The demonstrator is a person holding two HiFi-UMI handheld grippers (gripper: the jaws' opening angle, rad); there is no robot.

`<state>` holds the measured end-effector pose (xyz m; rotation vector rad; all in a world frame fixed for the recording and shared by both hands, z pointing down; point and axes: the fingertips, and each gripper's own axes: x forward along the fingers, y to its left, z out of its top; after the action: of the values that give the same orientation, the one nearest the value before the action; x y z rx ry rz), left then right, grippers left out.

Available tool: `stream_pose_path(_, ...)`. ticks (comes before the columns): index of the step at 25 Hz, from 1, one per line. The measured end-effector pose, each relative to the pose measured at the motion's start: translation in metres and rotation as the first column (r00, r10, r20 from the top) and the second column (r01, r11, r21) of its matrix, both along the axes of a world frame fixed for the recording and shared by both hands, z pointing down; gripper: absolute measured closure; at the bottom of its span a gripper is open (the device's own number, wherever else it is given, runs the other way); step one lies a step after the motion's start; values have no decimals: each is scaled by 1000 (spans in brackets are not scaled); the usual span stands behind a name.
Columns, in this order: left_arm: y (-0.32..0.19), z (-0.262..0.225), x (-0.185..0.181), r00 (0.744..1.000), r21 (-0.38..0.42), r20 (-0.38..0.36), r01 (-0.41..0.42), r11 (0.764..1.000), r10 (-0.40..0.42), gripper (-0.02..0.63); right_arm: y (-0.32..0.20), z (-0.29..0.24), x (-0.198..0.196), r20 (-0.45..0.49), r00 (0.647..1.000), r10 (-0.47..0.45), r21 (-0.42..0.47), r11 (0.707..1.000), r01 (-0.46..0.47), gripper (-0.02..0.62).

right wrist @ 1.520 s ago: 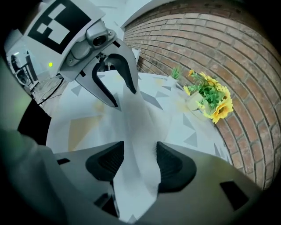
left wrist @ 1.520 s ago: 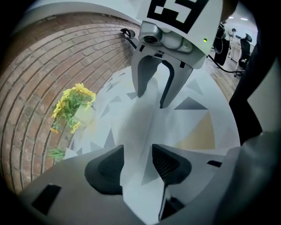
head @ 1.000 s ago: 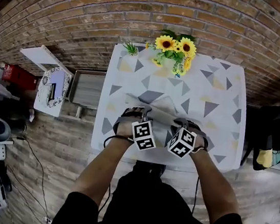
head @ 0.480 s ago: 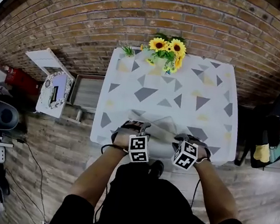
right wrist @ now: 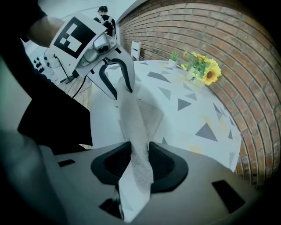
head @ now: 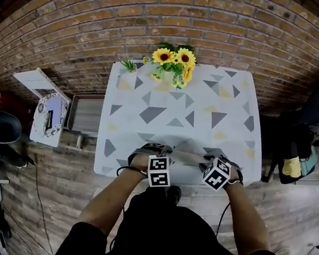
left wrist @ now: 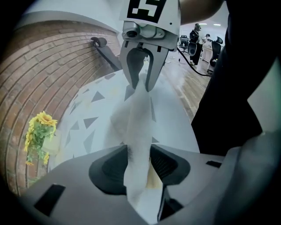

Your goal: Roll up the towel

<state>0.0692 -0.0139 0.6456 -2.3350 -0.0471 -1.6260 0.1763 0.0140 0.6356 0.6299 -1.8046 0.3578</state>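
Observation:
A white towel (head: 188,151) lies bunched at the near edge of the table (head: 210,101), which has a cloth with grey triangles. One end of the towel (left wrist: 138,118) runs between the pads of my left gripper (left wrist: 139,158), whose jaws are closing on it. The other end of the towel (right wrist: 134,118) is pressed between the pads of my right gripper (right wrist: 140,160), whose jaws are opening. It stretches as a taut twisted band from one gripper to the other. In the head view my left gripper (head: 155,150) and right gripper (head: 214,160) sit side by side at the table's front edge.
A bunch of sunflowers (head: 171,64) and a small green plant (head: 128,66) stand at the table's far edge by the brick wall. A white stool (head: 41,107) and a grey crate (head: 85,113) are on the floor to the left. A dark chair with bags (head: 297,155) is to the right.
Both grippers have drawn back toward the table's near edge, dragging the towel with them. The towel now lies closer to the person.

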Motion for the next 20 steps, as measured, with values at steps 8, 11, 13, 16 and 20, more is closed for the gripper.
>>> stream_pose_path(8, -27, -11, 12, 999, -13, -46, -4, 1000, 4, 426, -33, 2, 11, 14, 997, 77, -1, 997, -76, 443)
stream_pose_path(11, -26, -20, 25, 997, -16, -75, -32, 999, 30, 425, -45, 1, 15, 41, 993, 115, -6, 993, -115, 443)
stream_pose_path(13, -29, -23, 34, 995, 10, -78, -55, 998, 56, 425, -53, 0, 18, 56, 988, 143, -9, 990, -142, 443)
stream_pose_path(16, -32, -29, 49, 992, 43, -97, -83, 996, 87, 425, -65, -2, 26, 53, 983, 178, 9, 984, -179, 443)
stream_pose_path(20, -25, -30, 62, 984, 37, -92, -148, 988, 151, 425, -82, -3, 33, 35, 977, 212, 53, 975, -214, 446)
